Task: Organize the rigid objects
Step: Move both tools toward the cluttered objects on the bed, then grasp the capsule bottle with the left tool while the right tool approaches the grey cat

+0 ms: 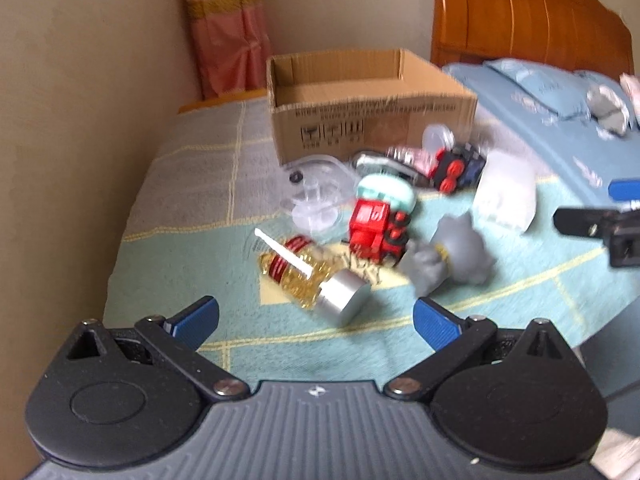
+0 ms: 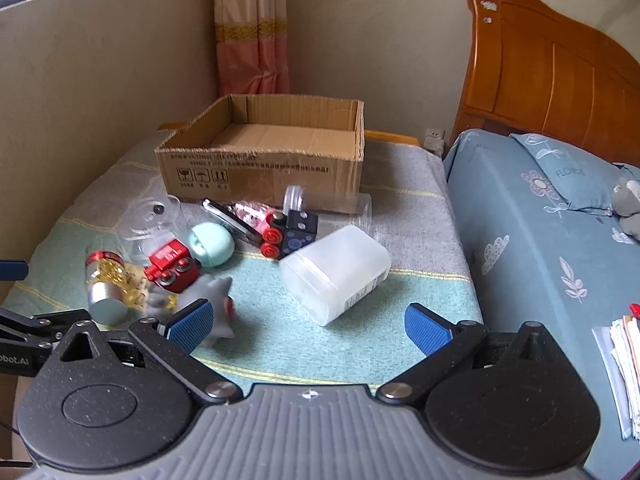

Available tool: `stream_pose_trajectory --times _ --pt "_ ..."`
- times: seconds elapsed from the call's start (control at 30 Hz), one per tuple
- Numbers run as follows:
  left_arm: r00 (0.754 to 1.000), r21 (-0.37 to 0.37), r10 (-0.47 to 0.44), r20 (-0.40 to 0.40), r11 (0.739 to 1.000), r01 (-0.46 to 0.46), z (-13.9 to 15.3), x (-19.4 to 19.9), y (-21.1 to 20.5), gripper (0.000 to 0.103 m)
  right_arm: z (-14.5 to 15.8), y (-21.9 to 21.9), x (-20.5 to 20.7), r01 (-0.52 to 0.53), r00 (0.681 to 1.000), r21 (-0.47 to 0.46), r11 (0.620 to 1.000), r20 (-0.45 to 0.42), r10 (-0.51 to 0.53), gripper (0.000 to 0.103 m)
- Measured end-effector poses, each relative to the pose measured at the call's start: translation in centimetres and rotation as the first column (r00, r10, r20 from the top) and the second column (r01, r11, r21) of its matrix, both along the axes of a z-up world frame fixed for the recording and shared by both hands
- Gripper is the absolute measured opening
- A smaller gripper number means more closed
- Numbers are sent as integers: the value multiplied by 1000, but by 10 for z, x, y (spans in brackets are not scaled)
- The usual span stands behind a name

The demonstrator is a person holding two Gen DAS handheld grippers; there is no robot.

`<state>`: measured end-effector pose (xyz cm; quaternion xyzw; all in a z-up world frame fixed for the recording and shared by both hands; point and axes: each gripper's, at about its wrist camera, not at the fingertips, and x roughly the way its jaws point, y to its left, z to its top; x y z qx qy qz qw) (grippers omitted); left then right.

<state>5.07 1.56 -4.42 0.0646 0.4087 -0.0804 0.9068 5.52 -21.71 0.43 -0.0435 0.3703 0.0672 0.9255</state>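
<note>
Both my tongs, left gripper (image 1: 316, 320) & right gripper (image 2: 308, 326), gape wide w/ nothing held. Nearest, frosted white plastic tub (image 2: 335, 274) lies mid-blanket w/ other toys; beyond, brown cardboard box (image 2: 264, 162) at far edge sits empty. Nothing sorted yet, I reckon.

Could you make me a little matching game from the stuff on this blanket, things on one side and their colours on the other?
Things:
1. cardboard box
2. toy train
3. plastic tub
4. egg-shaped case

Colours:
a. mint green
b. brown
c. frosted white
d. red

Pairs: 1-b, 2-d, 3-c, 4-a
</note>
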Motion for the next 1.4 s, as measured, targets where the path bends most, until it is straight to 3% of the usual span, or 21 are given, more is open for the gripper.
stream_pose_trajectory --times 0.37,0.6,0.73,0.9,1.4 --pt "986 -1 -111 -127 994 111 -45 26 5 102 -48 -12 25 -9 989 18 1000 -144 12 103" --pt "977 -37 -156 -145 988 152 -50 33 14 103 -60 -1 25 -78 980 38 996 -178 84 103" --pt "971 -39 -202 -125 979 199 -52 32 19 103 -68 1 25 -99 973 39 994 -206 105 103" --pt "961 -59 -275 -24 960 273 -58 22 33 103 -72 10 18 -145 974 -28 989 -183 137 103" --pt "928 -51 -373 14 926 373 -58 60 37 103 -74 10 13 -155 980 -23 988 -130 151 103"
